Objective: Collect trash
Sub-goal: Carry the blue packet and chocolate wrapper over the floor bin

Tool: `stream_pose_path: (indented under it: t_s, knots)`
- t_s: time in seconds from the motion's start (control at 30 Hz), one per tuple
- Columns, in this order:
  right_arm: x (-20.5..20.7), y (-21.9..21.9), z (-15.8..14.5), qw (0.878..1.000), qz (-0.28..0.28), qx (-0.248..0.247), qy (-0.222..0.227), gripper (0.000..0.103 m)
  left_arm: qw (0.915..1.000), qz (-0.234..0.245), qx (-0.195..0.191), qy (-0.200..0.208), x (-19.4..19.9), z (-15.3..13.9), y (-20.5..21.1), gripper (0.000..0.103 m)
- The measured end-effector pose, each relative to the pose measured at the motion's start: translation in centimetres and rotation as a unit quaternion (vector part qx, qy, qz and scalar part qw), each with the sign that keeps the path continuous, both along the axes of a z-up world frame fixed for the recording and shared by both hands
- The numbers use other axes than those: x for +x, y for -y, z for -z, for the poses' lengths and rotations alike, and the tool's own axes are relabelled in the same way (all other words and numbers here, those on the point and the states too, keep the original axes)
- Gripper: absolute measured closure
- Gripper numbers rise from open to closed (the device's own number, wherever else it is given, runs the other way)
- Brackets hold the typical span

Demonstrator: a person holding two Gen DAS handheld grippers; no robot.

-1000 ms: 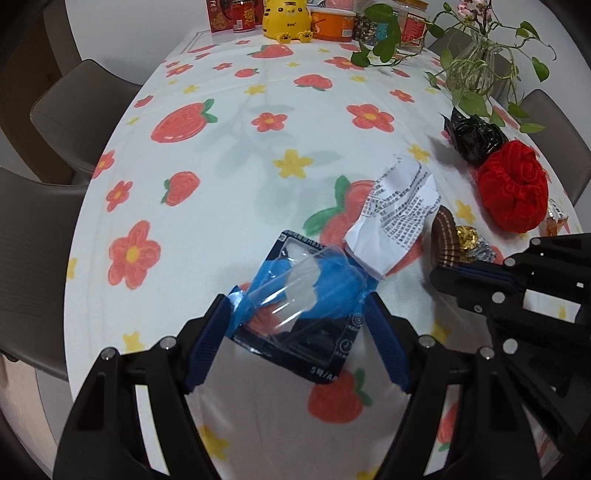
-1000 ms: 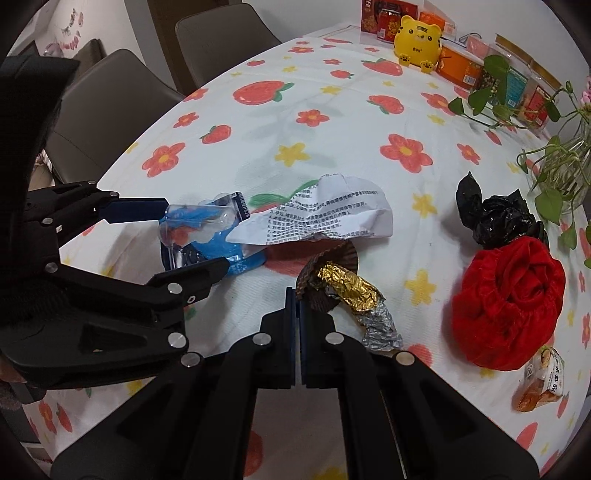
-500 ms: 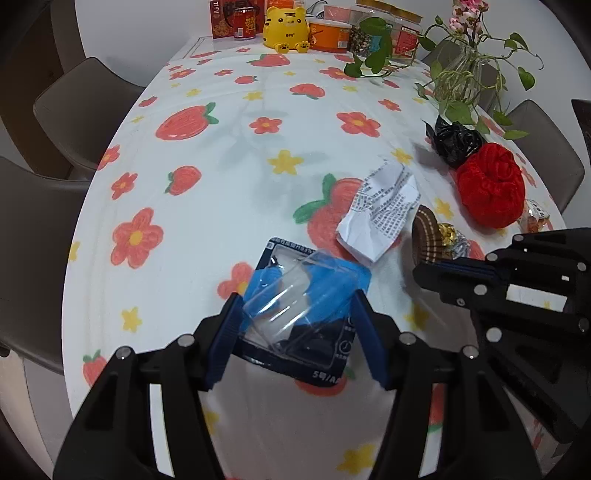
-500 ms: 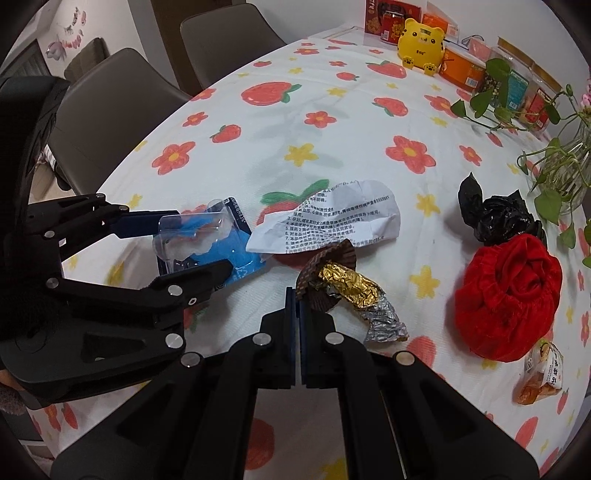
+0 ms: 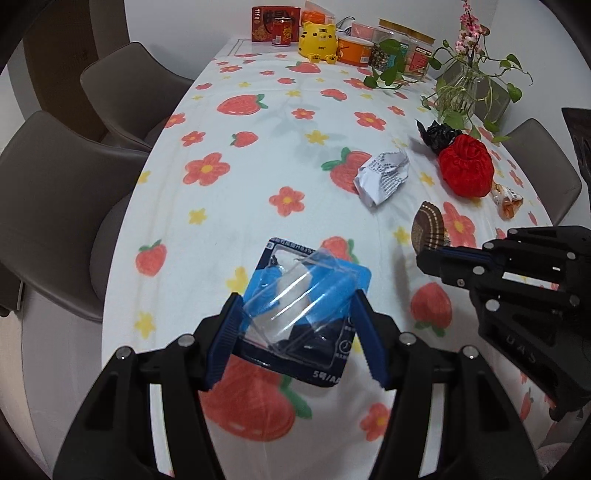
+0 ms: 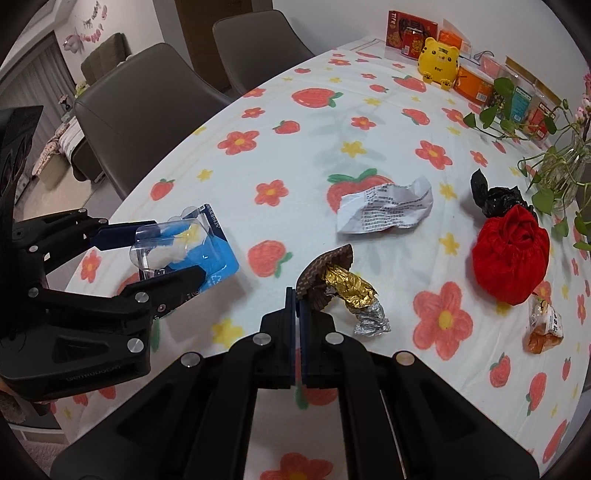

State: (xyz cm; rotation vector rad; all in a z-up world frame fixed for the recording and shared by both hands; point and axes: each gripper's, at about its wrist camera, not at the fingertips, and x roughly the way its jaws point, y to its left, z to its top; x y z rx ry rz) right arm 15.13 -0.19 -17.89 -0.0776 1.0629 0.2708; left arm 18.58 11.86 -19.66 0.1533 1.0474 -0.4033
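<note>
Left gripper (image 5: 295,338) fingers clamping blue card-and-clear-plastic blister pack (image 5: 303,314), lower centre, off bench (image 5: 258,166); right gripper (image 6: 297,310) fingers together, pinching brown pleated paper cup with gold foil (image 6: 332,273), centre frame

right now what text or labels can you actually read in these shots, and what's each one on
"5号/AA": bottom edge of the blue blister pack held in the left gripper.
"TTFN": top left of the red box at the far end of the table.
Crumpled paper: lines of print, too small to read.
Blister pack's top strip, the jars and the small snack packet: blurred.
</note>
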Motion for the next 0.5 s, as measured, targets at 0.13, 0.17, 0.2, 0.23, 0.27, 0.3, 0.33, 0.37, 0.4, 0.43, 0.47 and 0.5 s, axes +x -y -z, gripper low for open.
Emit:
stream_pose_path:
  t_s: [0.13,0.17,0.2,0.23,0.27,0.3,0.33,0.37,0.4,0.43,0.47,0.5]
  knots:
    - [-1.7,-1.7,-0.9,0.999,-0.038,0.006,0.005,0.102,0.9992,-0.04,0.001,0.002,-3.1,-0.7,-2.0,0.043]
    - [-2.2,-2.2,-1.2,0.999,-0.05,0.007,0.007,0.102,0.9986,-0.053,0.0,0.003,-3.9,-0.8,-2.5,0.043]
    - [-2.8,-2.6,-1.4,0.998,-0.063,0.009,0.01,0.102,0.9977,-0.067,0.0,0.004,-4.9,-1.0,-3.0,0.043]
    - [-3.3,-3.0,-1.6,0.997,-0.075,0.011,0.012,0.102,0.9968,-0.08,0.0,0.005,-5.6,-1.1,-3.4,0.043]
    - [-3.8,-3.3,-1.8,0.996,-0.089,0.013,0.013,0.102,0.9955,-0.095,0.001,0.005,-6.5,-1.1,-3.8,0.043]
    - [-4.4,-3.6,-1.9,0.995,-0.101,0.015,0.013,0.102,0.9938,-0.111,0.003,0.004,-7.6,-1.1,-4.2,0.043]
    - [-5.1,-3.9,-2.0,0.993,-0.115,0.016,0.012,0.102,0.9922,-0.125,0.003,0.002,-8.3,-1.1,-4.5,0.043]
    - [-5.7,-4.2,-2.1,0.992,-0.128,0.016,0.013,0.102,0.99,-0.141,-0.002,-0.001,-9.4,-1.1,-4.9,0.043]
    - [-6.4,-4.4,-2.3,0.99,-0.14,0.016,0.015,0.102,0.9878,-0.155,-0.006,-0.002,-10.6,-1.1,-5.1,0.043]
    - [-7.2,-4.6,-2.5,0.988,-0.154,0.016,0.016,0.102,0.9855,-0.169,-0.006,-0.002,-11.8,-1.1,-5.4,0.043]
    - [-7.9,-4.8,-2.7,0.986,-0.166,0.017,0.017,0.102,0.9837,-0.18,-0.004,-0.001,-12.9,-1.2,-5.5,0.043]
    - [-8.6,-4.9,-2.9,0.984,-0.177,0.018,0.018,0.102,0.981,-0.194,-0.005,0.0,-14.1,-1.3,-5.8,0.043]
